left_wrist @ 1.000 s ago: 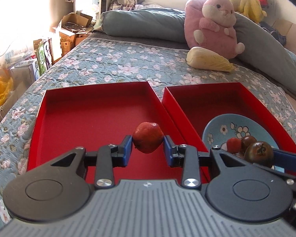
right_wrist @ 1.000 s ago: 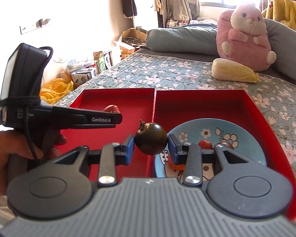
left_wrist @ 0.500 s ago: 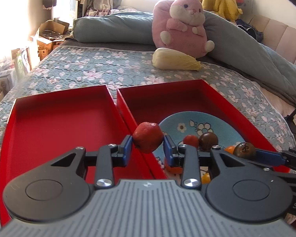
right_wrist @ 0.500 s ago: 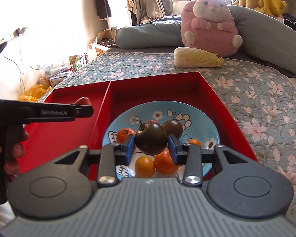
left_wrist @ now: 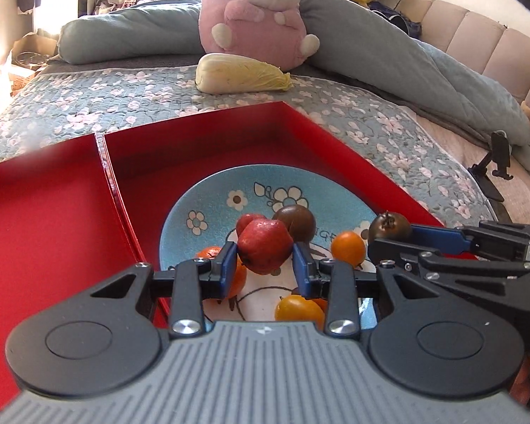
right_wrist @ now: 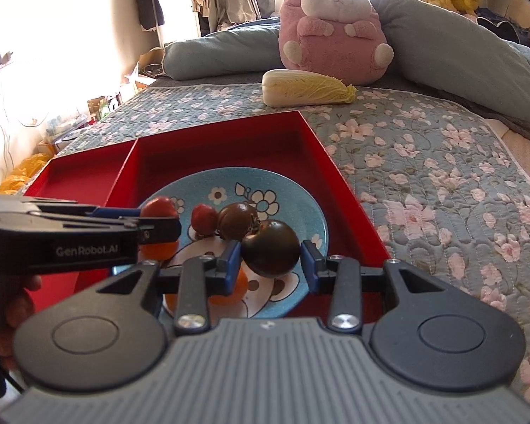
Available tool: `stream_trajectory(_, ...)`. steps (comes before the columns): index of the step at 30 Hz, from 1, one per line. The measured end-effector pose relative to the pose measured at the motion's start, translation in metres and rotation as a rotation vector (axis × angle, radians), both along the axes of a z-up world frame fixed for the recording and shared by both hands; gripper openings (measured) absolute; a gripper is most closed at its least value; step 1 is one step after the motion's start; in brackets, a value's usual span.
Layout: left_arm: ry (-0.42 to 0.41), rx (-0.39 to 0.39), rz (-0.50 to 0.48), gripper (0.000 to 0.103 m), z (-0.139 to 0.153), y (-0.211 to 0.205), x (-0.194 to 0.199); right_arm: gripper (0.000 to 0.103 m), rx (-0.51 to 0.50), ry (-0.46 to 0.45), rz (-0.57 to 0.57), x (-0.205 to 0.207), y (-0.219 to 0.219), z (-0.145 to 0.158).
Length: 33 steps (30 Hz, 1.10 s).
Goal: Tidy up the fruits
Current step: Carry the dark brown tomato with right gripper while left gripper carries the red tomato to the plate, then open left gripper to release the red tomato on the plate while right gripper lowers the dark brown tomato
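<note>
Nearest the left wrist camera, the left gripper (left_wrist: 265, 270) clenches a red fruit (left_wrist: 264, 245); just to its right, the right gripper (right_wrist: 270, 261) clenches a dark tomato (right_wrist: 271, 247). Directly below and just beyond both fruits lies the blue plate (right_wrist: 282, 187) with its loose fruit, inside the right red tray (right_wrist: 229, 141). Farther left, the left red tray (left_wrist: 46, 219) stands bare. Judging by that, setting down calls for a lowering, not a reach.
</note>
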<state>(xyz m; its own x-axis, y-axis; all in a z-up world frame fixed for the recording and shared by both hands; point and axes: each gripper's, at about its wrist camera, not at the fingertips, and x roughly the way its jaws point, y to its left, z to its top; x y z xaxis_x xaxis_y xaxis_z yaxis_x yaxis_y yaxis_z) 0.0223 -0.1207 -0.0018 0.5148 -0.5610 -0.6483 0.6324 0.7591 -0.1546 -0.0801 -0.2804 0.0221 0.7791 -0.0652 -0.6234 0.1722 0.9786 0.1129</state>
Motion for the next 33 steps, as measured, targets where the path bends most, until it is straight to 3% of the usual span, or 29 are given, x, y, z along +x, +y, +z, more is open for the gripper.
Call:
stream_trajectory(6,-0.005,0.023,0.003,0.04,-0.004,-0.001,0.002,0.04,0.003,-0.013,0.015,0.008,0.005,0.004)
stream_trajectory(33,-0.043,-0.008,0.051,0.041,0.016,0.025,-0.011,0.04,-0.031,-0.004,0.045,0.012,0.024,0.014)
